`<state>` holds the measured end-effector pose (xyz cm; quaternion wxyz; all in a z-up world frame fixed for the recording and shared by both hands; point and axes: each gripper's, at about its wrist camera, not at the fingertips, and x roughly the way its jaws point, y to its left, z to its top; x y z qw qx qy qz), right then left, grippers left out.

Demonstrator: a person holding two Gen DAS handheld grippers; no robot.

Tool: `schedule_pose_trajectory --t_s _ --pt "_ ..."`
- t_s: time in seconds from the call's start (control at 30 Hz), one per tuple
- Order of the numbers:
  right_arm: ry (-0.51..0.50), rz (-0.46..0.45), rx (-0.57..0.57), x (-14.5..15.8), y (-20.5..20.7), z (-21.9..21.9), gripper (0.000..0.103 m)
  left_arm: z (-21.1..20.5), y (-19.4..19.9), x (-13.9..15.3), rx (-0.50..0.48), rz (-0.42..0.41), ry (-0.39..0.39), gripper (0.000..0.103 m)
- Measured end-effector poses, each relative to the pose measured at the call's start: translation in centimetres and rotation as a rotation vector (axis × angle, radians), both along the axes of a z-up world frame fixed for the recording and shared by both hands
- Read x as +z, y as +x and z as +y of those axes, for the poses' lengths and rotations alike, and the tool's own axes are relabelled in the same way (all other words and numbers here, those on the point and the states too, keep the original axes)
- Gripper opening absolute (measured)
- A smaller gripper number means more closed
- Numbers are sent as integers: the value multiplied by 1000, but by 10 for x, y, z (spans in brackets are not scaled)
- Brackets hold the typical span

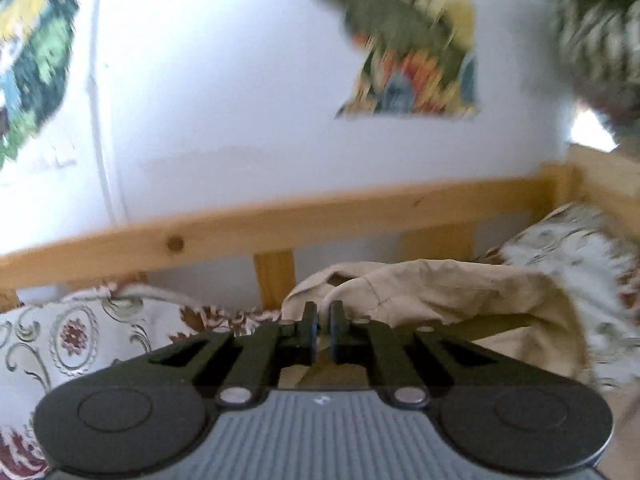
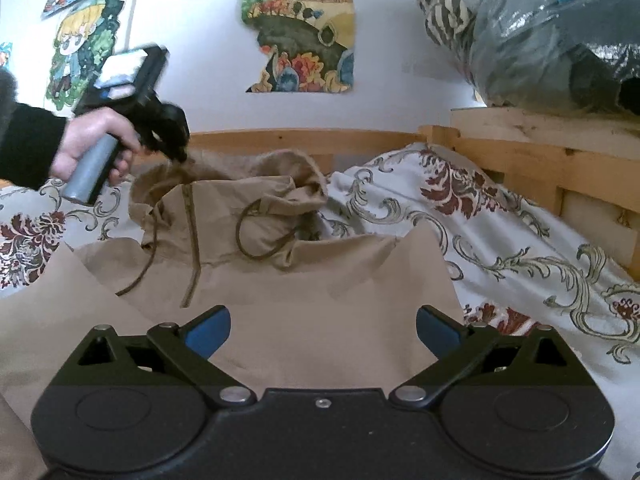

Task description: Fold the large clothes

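Note:
A beige hooded jacket (image 2: 320, 300) lies spread on the bed, its hood (image 2: 280, 188) and dark drawstrings bunched at the far end. In the right wrist view a hand holds my left gripper (image 2: 182, 157) at the hood's left edge, and the cloth rises up to its tips. The left wrist view is blurred. It shows my left gripper (image 1: 324, 312) with its jaws together and the beige jacket (image 1: 440, 292) right at and beyond the tips. My right gripper (image 2: 323, 316) stands wide open low over the jacket's flat body, with nothing between its blue pads.
A white bedspread (image 2: 500, 240) with a red and grey floral pattern covers the bed. A wooden bed rail (image 2: 304, 136) runs along the white wall, which bears posters (image 2: 300, 32). A plastic bag of clothes (image 2: 540, 32) sits on the wooden headboard (image 2: 540, 148) at the right.

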<state>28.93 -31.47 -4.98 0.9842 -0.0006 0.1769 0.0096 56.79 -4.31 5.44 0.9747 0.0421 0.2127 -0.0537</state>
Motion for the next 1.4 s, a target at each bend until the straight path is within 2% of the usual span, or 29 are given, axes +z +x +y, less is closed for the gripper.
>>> schedule_pose_trajectory --t_s 0.07,0.13,0.2,0.27,0.37,0.5,0.67,0.73,0.83,0.9,0.97,1.07,1.13,1.23,1.27,1.3,1.33,1.37,1.4 --pt "-12 -10 10 3 -3 3 99 8 -31 9 -14 -75 -25 4" --pt "-30 -24 14 6 -6 8 99 13 -68 11 -41 -139 -16 4" --pt "-43 -39 21 9 -9 11 99 19 -102 8 -91 -165 -27 4" --pt "-55 -51 16 12 -12 13 99 25 -130 4 -134 -172 -44 4" --pt "-70 -73 -10 17 -17 14 99 36 -170 -8 -185 -137 -91 5" --pt "-21 -91 -48 25 -22 6 99 42 -202 -25 -247 -71 -74 5" --pt "193 -91 -26 43 -21 -17 99 53 -220 -38 -318 19 -90 5" --pt "339 -77 34 49 -19 -28 99 54 -226 -44 -350 54 -89 5" --pt "628 -28 111 51 -14 -45 100 55 -234 -57 -390 120 -113 6" --pt "822 11 154 40 -9 -54 100 54 -239 -68 -436 184 -125 7" --pt "939 69 169 29 -4 -56 100 53 -246 -79 -488 247 -131 7" --pt "998 141 161 11 -1 -52 99 56 -263 -86 -546 296 -150 7" --pt "1022 195 144 -2 2 -49 97 59 -274 -89 -564 330 -162 13" --pt "1048 254 66 -15 1 -48 96 65 -284 -92 -566 375 -177 15" --pt "1050 267 53 -18 2 -49 96 67 -283 -91 -557 387 -197 22" --pt "1051 265 44 -20 1 -49 96 72 -280 -88 -544 403 -236 38" --pt "1057 261 38 -21 2 -49 95 78 -275 -86 -523 412 -276 50" --pt "1071 252 36 -22 1 -50 93 83 -269 -82 -494 415 -323 67" --pt "1081 241 39 -23 2 -51 92 89 -261 -76 -456 410 -372 71"
